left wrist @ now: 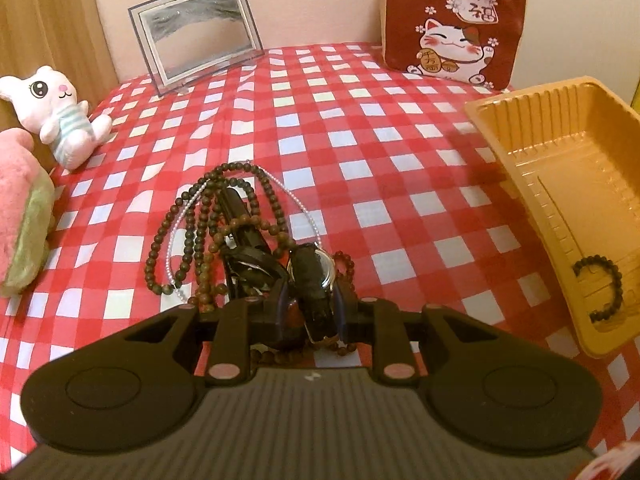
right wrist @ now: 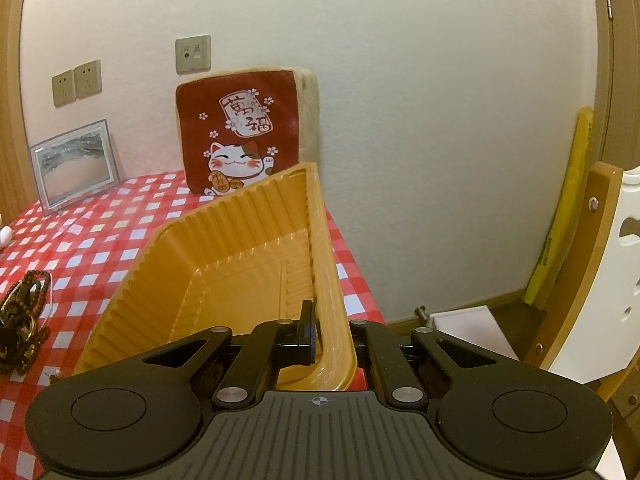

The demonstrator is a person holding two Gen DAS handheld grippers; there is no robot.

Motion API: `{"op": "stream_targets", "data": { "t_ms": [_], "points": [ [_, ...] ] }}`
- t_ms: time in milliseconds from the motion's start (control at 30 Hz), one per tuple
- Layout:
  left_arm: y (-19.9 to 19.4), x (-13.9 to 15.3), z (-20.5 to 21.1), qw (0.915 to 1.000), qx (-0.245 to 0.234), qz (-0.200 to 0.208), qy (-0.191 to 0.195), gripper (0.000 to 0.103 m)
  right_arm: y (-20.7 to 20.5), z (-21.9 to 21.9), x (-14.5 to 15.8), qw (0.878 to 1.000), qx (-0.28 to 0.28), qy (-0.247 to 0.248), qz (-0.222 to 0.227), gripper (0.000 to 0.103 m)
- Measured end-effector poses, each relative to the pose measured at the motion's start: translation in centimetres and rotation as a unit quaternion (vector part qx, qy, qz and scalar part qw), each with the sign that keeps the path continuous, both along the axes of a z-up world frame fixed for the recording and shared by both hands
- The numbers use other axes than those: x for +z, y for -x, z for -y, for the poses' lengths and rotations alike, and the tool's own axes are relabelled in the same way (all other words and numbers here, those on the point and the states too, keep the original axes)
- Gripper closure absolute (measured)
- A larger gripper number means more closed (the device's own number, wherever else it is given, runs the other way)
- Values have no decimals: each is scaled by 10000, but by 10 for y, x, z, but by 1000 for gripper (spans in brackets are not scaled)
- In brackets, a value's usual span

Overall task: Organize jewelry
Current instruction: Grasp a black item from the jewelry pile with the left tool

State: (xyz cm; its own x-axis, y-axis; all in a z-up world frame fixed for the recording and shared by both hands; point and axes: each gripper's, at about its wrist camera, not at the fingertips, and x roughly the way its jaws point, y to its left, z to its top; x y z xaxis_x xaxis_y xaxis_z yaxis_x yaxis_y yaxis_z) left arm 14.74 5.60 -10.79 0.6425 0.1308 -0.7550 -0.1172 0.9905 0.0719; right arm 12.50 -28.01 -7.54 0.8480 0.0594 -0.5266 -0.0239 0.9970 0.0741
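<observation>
A pile of jewelry lies on the red checked tablecloth: dark bead necklaces point(left wrist: 208, 232), a thin pearl string point(left wrist: 176, 240) and a black-strapped wristwatch point(left wrist: 316, 280). My left gripper point(left wrist: 312, 300) is shut on the wristwatch's strap at the pile's near edge. A yellow plastic tray point(left wrist: 520, 120) stands at the right, tilted, with a black bead bracelet point(left wrist: 604, 288) inside. My right gripper point(right wrist: 320, 340) is shut on the tray's near right rim point(right wrist: 332, 280). The pile also shows at the left edge of the right wrist view point(right wrist: 24, 312).
A white plush bunny point(left wrist: 60, 112) and a pink-green plush point(left wrist: 20, 216) sit at the left. A glass picture frame point(left wrist: 196, 52) and a red lucky-cat cushion point(left wrist: 452, 20) lean on the back wall. A white chair point(right wrist: 600, 280) stands beyond the table's right edge.
</observation>
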Motion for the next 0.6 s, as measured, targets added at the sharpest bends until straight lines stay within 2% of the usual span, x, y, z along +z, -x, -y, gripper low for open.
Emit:
{"op": "stream_targets", "data": {
  "t_ms": [100,233,600],
  "points": [
    [-3,-3,-1,9999,2,-90,44,86,0,-1,-1,10000,9,-4,-2,98],
    [-2,2,-3,9999,18,6,106,88,0,-2,-2,10000,27,-6,7,98],
    [1,38,4,9979,-190,349,513,89,0,-3,-2,10000,56,-5,13,98]
  ]
}}
